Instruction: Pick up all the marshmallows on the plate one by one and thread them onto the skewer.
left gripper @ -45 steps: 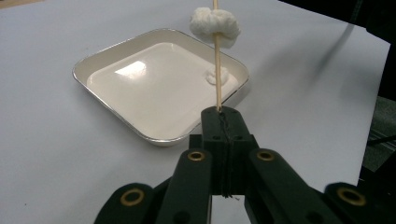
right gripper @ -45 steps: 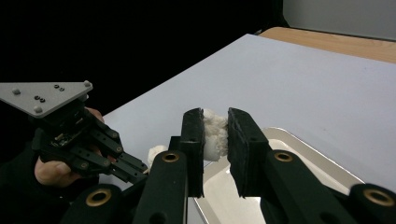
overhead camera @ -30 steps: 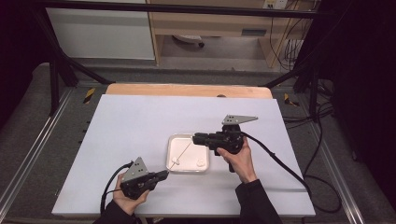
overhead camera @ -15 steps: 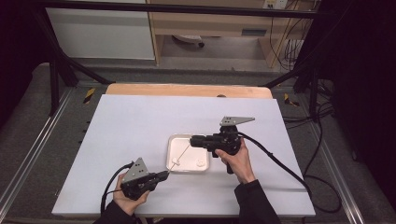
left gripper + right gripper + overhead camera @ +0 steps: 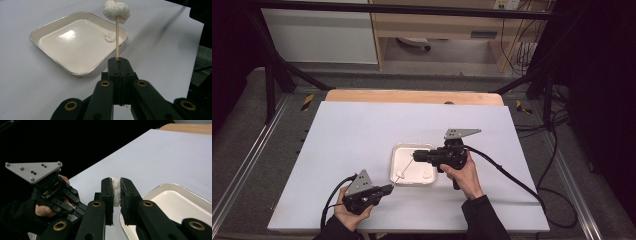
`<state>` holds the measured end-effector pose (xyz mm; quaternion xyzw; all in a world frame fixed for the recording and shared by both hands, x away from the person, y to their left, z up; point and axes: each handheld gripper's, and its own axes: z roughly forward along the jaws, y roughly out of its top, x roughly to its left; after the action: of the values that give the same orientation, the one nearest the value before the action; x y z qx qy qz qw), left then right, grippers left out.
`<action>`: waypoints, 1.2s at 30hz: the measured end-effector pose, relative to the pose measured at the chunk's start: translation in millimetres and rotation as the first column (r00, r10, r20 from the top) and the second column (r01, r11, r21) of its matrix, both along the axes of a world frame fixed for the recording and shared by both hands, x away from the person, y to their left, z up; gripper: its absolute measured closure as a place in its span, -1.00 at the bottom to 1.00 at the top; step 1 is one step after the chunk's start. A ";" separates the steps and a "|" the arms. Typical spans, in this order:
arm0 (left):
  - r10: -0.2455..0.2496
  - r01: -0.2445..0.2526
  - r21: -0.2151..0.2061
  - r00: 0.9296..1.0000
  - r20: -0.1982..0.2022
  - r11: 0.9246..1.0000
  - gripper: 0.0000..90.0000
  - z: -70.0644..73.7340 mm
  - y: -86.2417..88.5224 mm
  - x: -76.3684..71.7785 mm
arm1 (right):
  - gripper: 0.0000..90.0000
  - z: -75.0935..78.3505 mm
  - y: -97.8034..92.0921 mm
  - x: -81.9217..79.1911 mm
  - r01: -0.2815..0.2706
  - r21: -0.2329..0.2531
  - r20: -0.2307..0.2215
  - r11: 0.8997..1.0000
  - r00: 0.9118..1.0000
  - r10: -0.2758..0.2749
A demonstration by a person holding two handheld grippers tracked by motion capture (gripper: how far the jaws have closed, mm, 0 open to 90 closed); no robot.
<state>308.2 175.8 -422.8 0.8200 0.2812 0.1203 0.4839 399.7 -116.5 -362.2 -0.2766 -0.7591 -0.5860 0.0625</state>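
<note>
Above the tray (image 5: 50,53), claw-held skewer (image 5: 116,37), marshmallow (image 5: 116,10).

The desk (image 5: 362,130) lies open on its left half and far side. The white tray (image 5: 422,148) occupies the near centre. A skewer (image 5: 406,166) slants above the tray, barring passage between the two grippers.
</note>
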 end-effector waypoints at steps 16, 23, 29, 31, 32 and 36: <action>0.017 -0.017 0.002 1.000 -0.018 1.000 0.98 -2.2 -4.1 -0.8 | 0.84 -6.3 4.3 -9.6 0.014 0.009 0.024 1.000 1.000 -0.015; 0.020 -0.020 0.011 1.000 -0.002 1.000 0.99 -0.9 -4.3 -2.5 | 0.84 -11.6 3.5 -10.6 0.029 0.005 0.027 1.000 0.999 -0.029; 0.013 -0.014 0.028 1.000 0.012 1.000 0.99 -0.2 -6.4 -4.1 | 0.84 -12.1 4.4 -12.4 0.017 0.018 0.026 1.000 1.000 -0.017; 0.017 -0.017 0.027 1.000 0.016 0.999 0.99 -0.3 -6.5 -4.5 | 0.84 -12.5 4.7 -12.8 0.013 0.019 0.026 1.000 1.000 -0.014; 0.015 -0.015 0.027 1.000 0.016 1.000 0.99 -0.1 -6.5 -4.4 | 0.84 -12.6 4.9 -13.0 0.014 0.021 0.026 1.000 1.000 -0.014; 0.025 -0.025 0.024 1.000 0.018 0.999 0.99 0.7 -5.4 -4.2 | 0.84 -13.0 5.5 -13.7 0.010 0.023 0.024 1.000 1.000 -0.010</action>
<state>304.0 170.4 -422.1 0.8211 0.2858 0.1370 0.4747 386.0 -111.0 -375.2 -0.2725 -0.7515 -0.5985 0.0534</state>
